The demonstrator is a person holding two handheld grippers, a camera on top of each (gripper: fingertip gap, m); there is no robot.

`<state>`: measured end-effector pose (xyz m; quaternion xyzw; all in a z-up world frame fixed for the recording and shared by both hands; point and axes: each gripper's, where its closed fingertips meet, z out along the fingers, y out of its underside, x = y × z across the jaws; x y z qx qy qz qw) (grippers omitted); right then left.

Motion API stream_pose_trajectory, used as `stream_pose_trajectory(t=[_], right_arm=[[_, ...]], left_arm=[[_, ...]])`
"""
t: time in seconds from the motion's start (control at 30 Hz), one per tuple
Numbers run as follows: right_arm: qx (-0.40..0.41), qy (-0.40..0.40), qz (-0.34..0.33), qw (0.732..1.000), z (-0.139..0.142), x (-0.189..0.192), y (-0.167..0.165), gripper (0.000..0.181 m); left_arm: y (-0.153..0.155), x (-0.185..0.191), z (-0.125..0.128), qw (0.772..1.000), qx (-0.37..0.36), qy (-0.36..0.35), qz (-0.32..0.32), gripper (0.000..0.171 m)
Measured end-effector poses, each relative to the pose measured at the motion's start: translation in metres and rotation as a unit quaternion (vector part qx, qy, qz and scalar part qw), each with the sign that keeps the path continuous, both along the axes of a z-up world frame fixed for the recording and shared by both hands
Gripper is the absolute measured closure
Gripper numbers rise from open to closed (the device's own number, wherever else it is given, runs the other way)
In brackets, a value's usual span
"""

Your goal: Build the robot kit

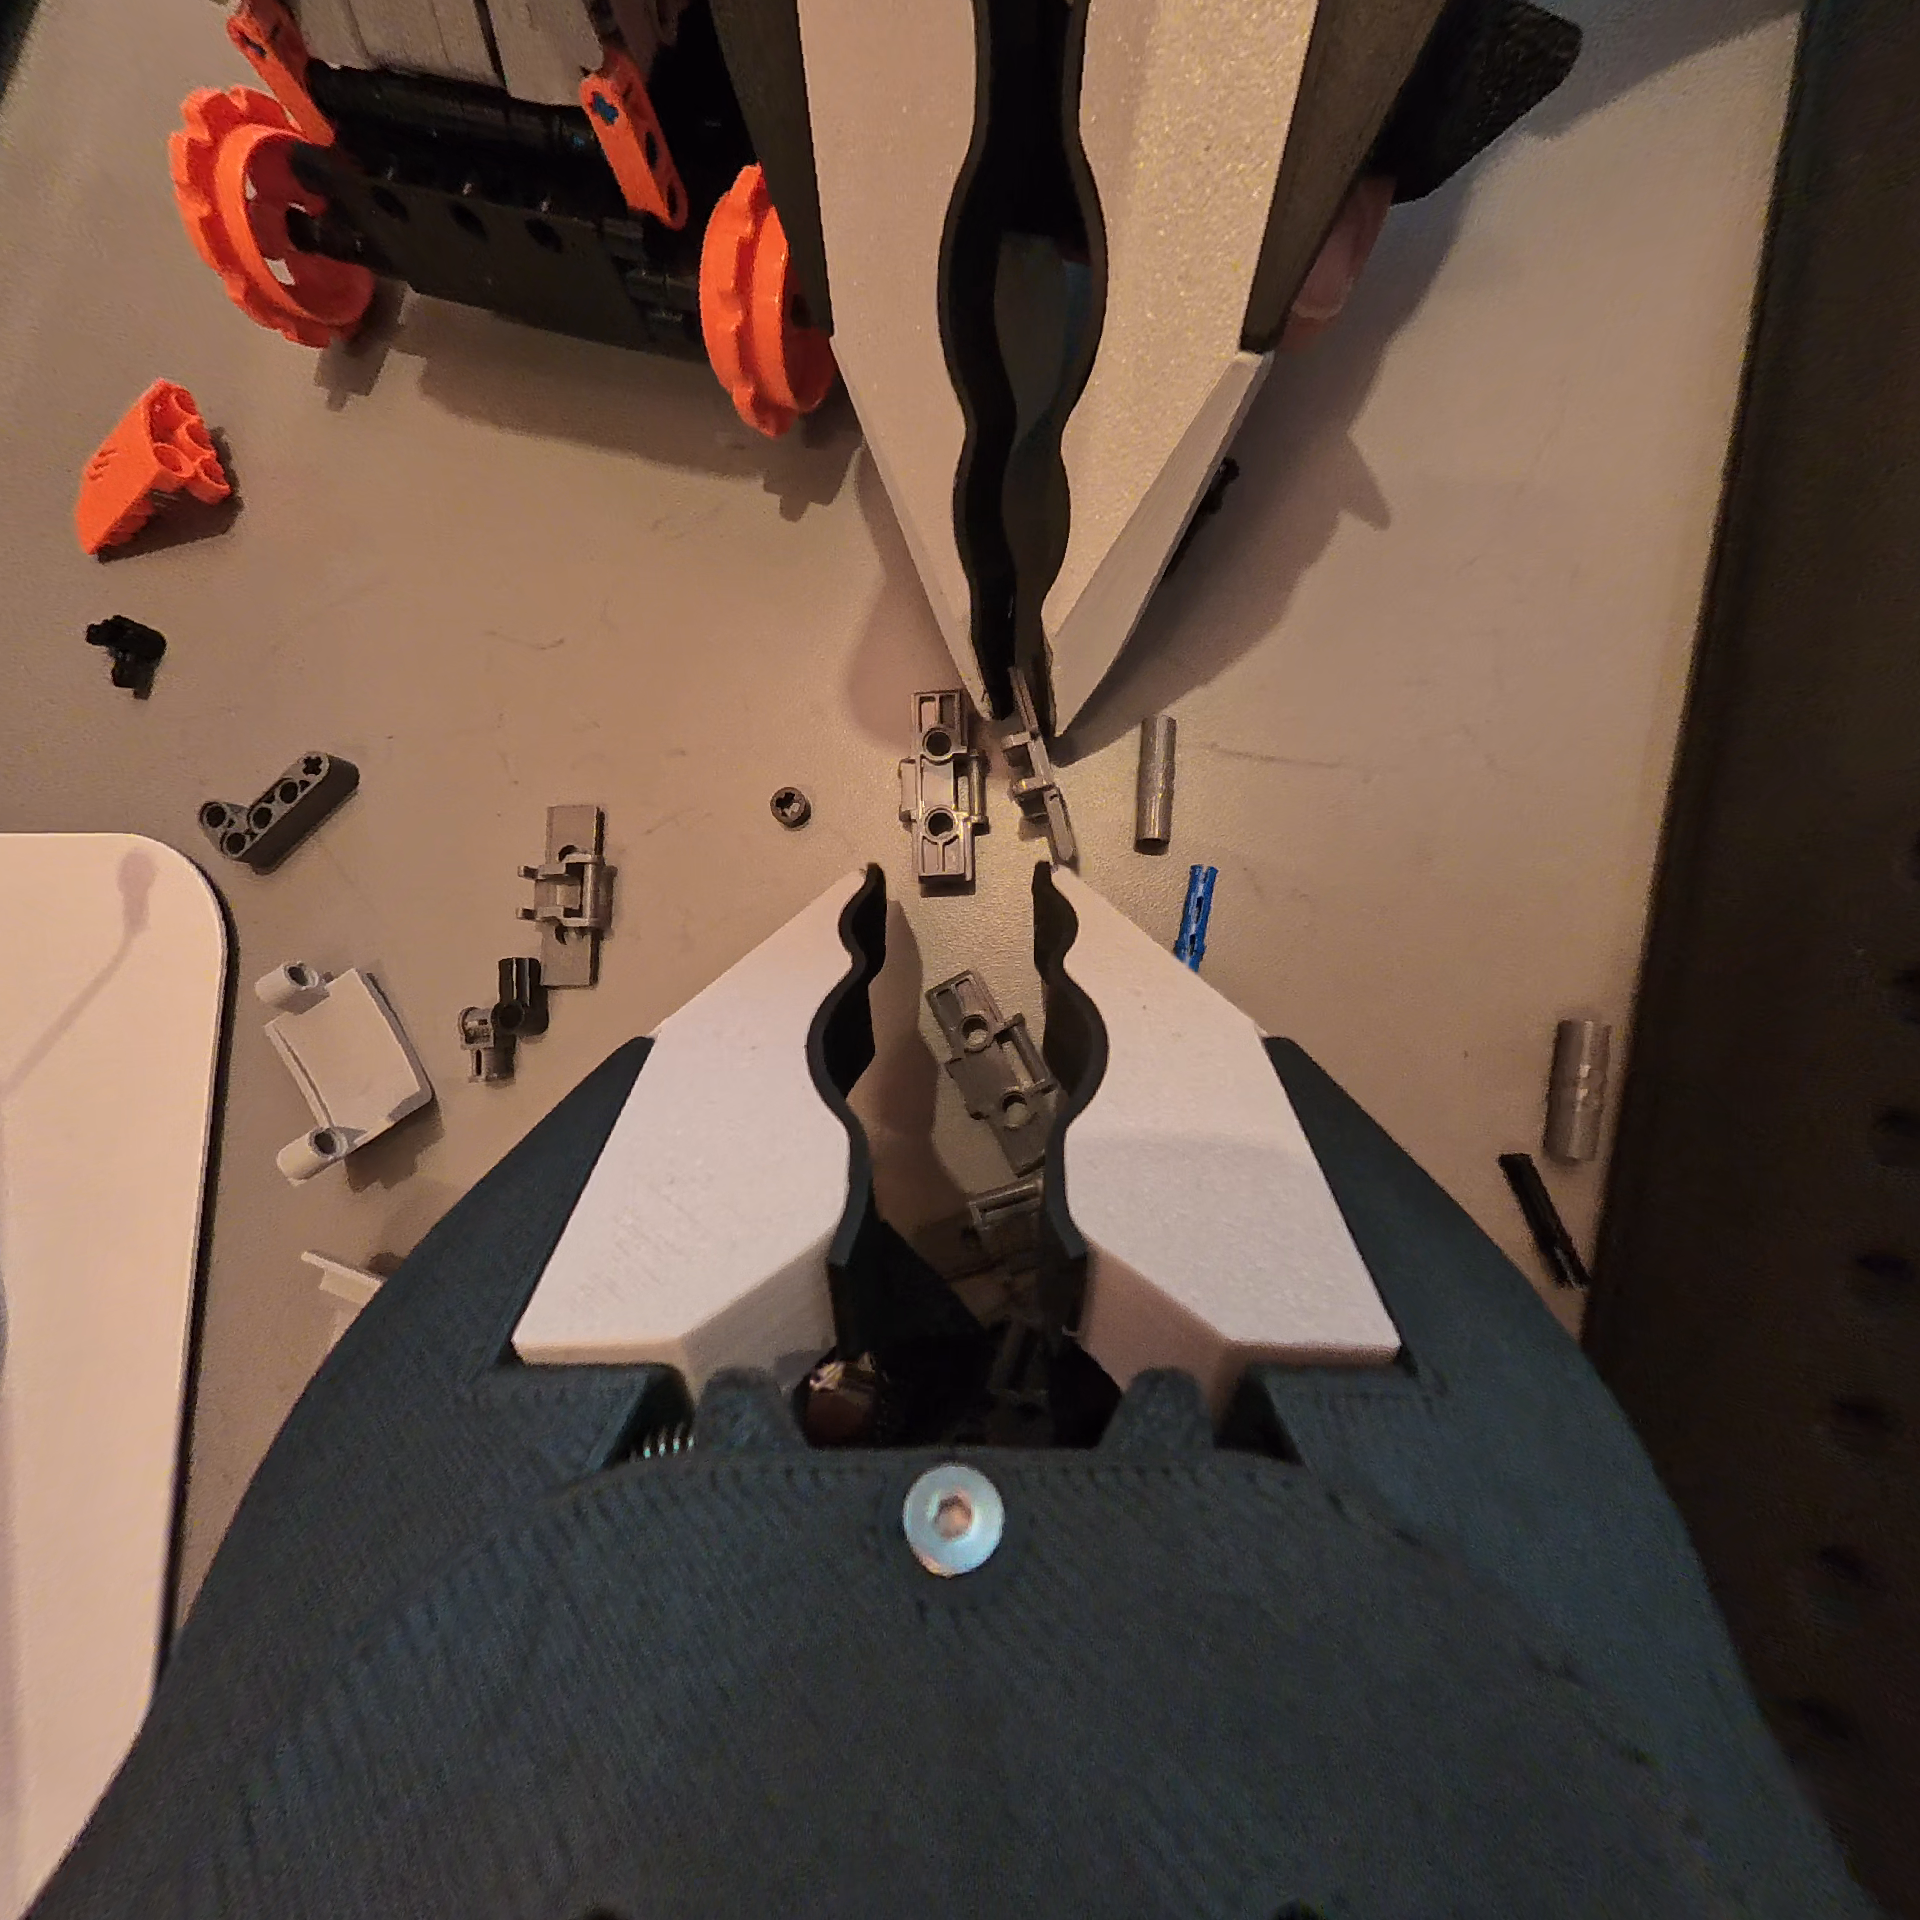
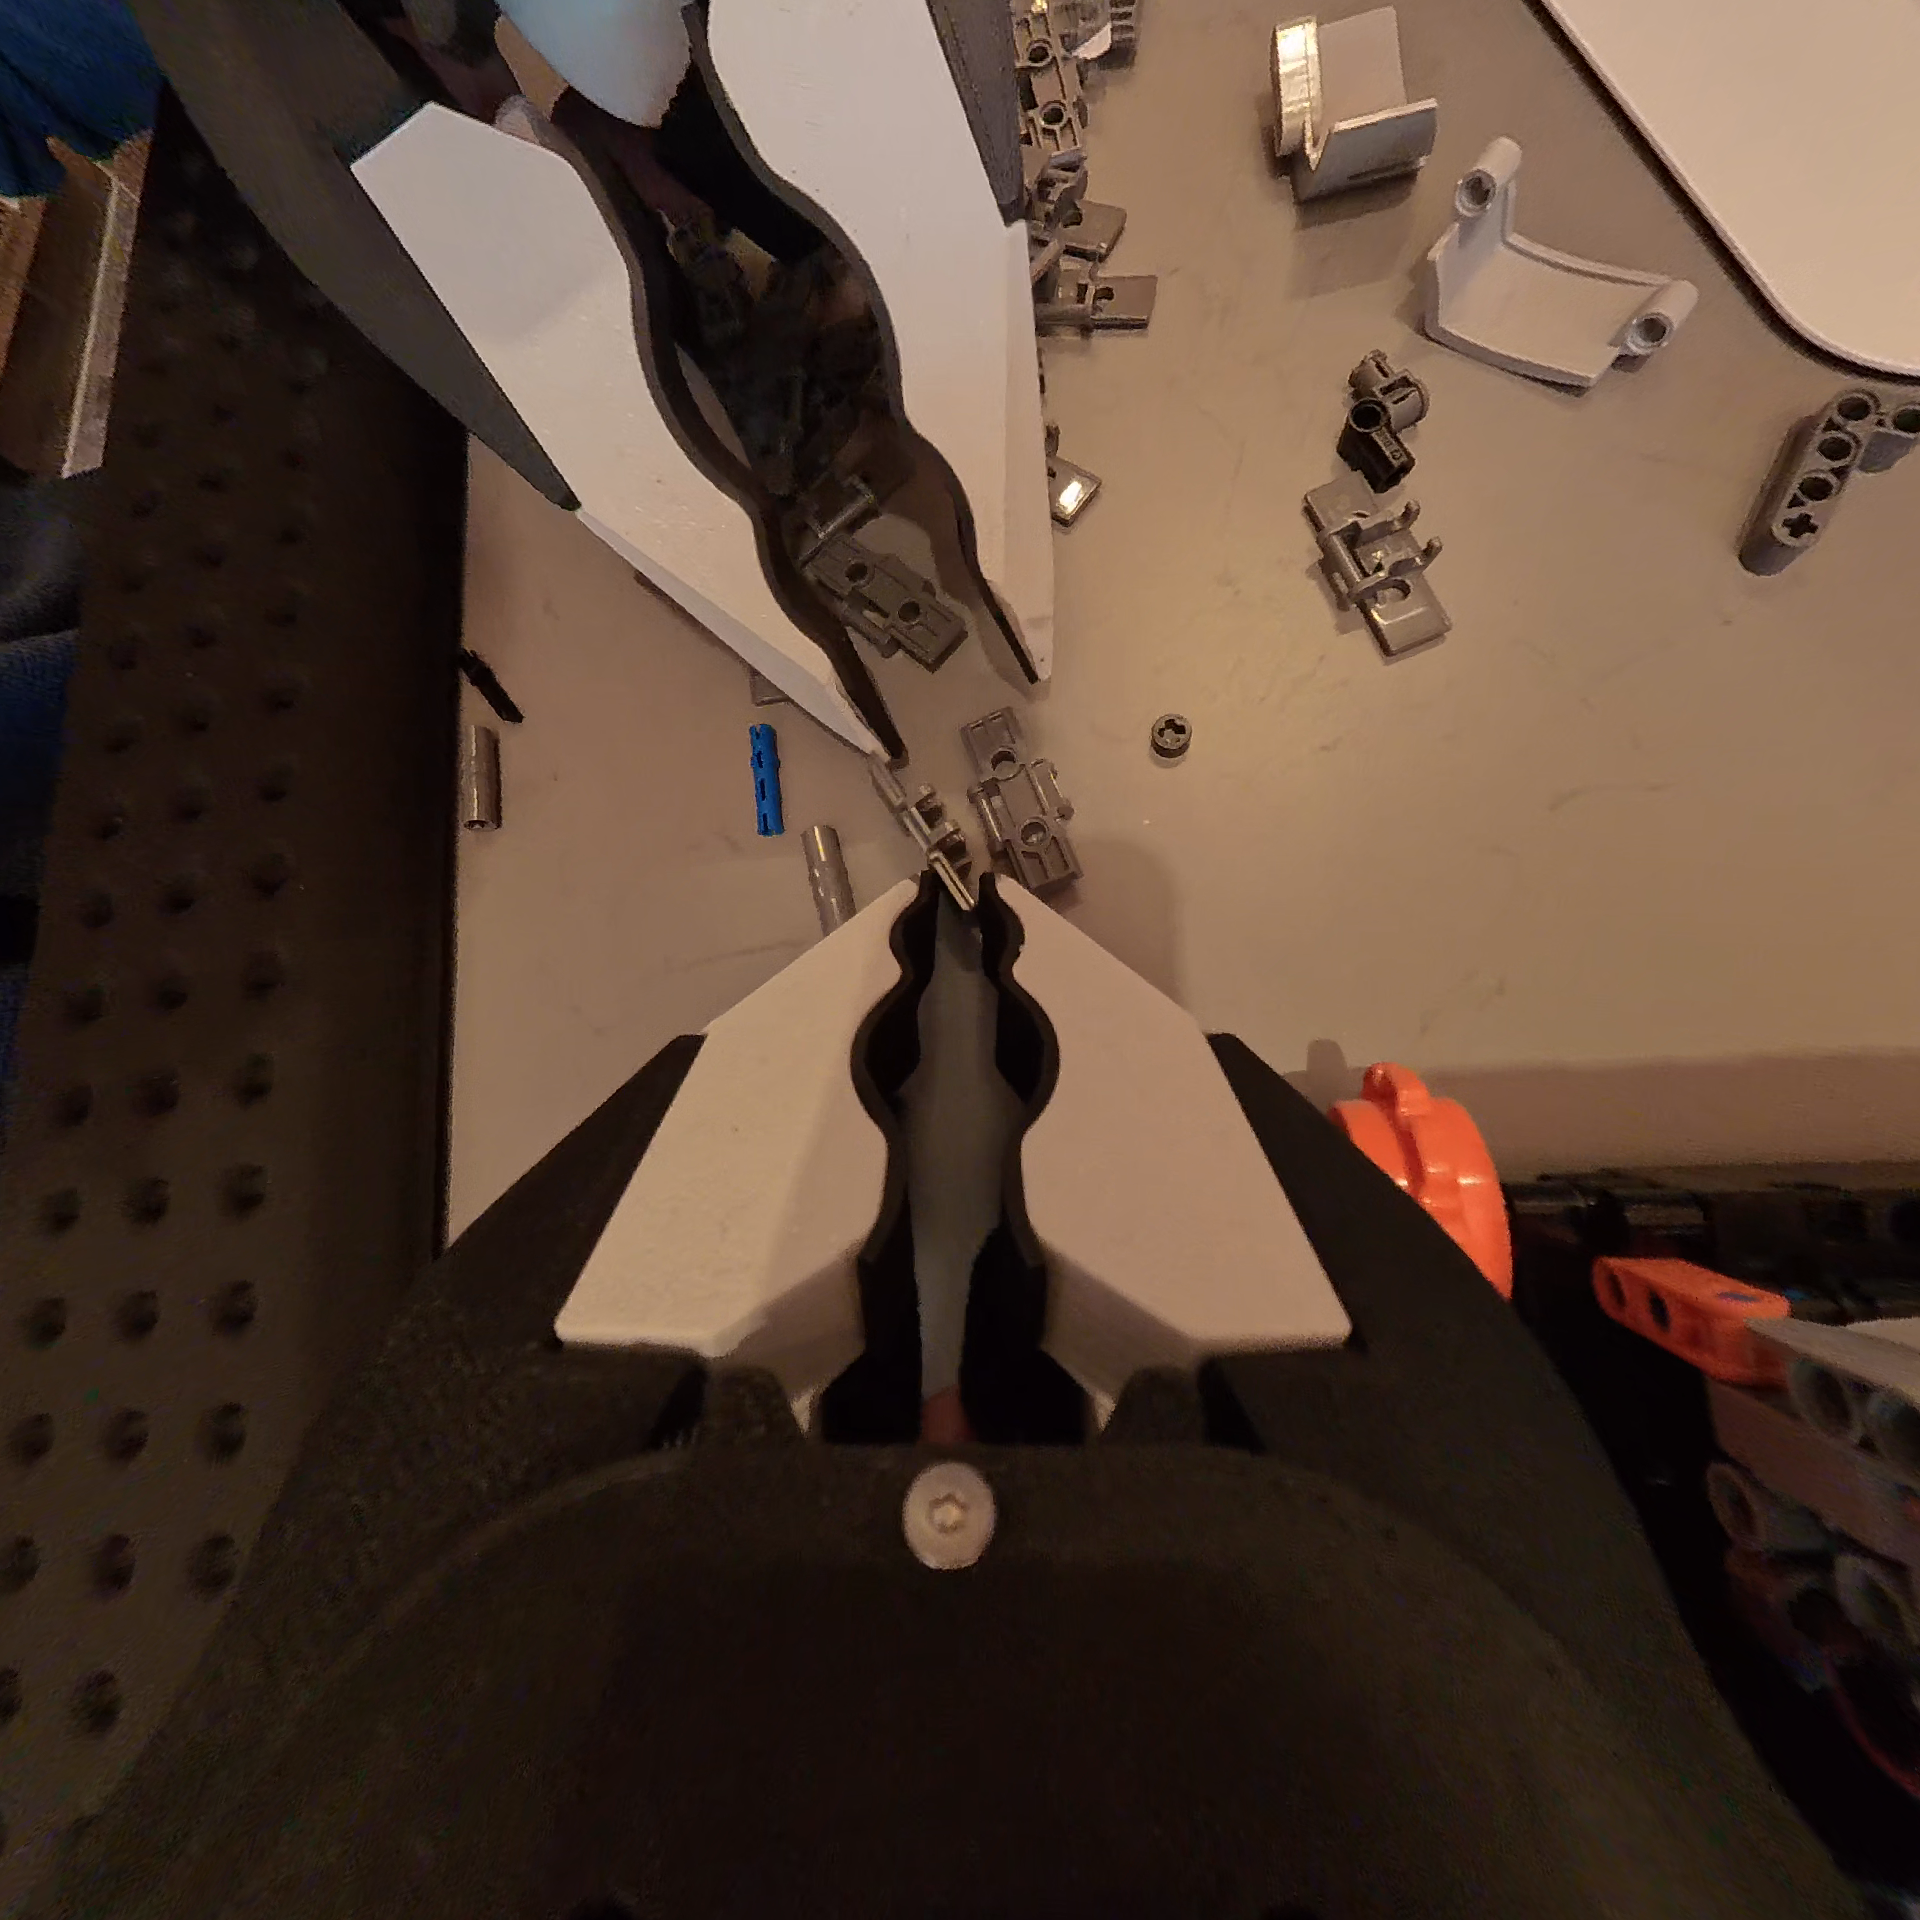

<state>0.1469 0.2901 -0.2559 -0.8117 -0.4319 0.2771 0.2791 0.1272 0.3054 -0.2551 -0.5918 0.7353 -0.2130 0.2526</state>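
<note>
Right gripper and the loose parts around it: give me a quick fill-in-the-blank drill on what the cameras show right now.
1. The right gripper is shut on a small ____ link piece.
2. The left gripper is ____, with nothing between its fingers.
3. The pin lying on the table near the right gripper is ____ in colour.
4. The wheels on the part-built vehicle are ____.

Missing words: grey; open; blue; orange

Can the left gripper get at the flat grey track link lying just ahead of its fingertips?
Probably yes: the left gripper is open, the flat grey link lies bare ahead, though the right gripper sits close beside it.
</note>
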Motion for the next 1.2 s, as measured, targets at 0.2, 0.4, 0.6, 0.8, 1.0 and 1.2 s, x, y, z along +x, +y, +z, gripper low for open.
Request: stream_pose_trajectory(t=[0.2, 0.4, 0.6, 0.8, 1.0, 1.2], right_arm=[[-0.007, 0.003, 0.000, 1.000, 0.000, 0.000, -0.001, 0.181], [-0.015, 0.013, -0.001, 1.000, 0.003, -0.001, -0.001, 0.181], [-0.020, 0.045, -0.003, 0.999, 0.012, -0.004, -0.001, 0.181], [0.038, 0.027, -0.015, 0.999, 0.020, -0.006, 0.008, 0.179], [0.070, 0.039, -0.044, 0.996, 0.029, -0.006, 0.020, 0.181], [0.068, 0.146, -0.126, 0.979, 0.059, 0.000, 0.040, 0.181]], left_arm=[[0.000, 0.000, 0.000, 1.000, -0.008, -0.003, -0.009, 0.144], [-0.003, 0.005, 0.009, 0.999, 0.009, -0.021, -0.021, 0.149], [-0.004, 0.006, 0.002, 0.999, 0.008, -0.013, -0.032, 0.163], [0.000, 0.004, 0.009, 0.998, -0.044, -0.015, -0.041, 0.168], [0.015, 0.008, 0.019, 0.997, -0.051, -0.041, -0.036, 0.165], [0.049, 0.017, 0.056, 0.981, 0.108, -0.150, 0.062, 0.139]])
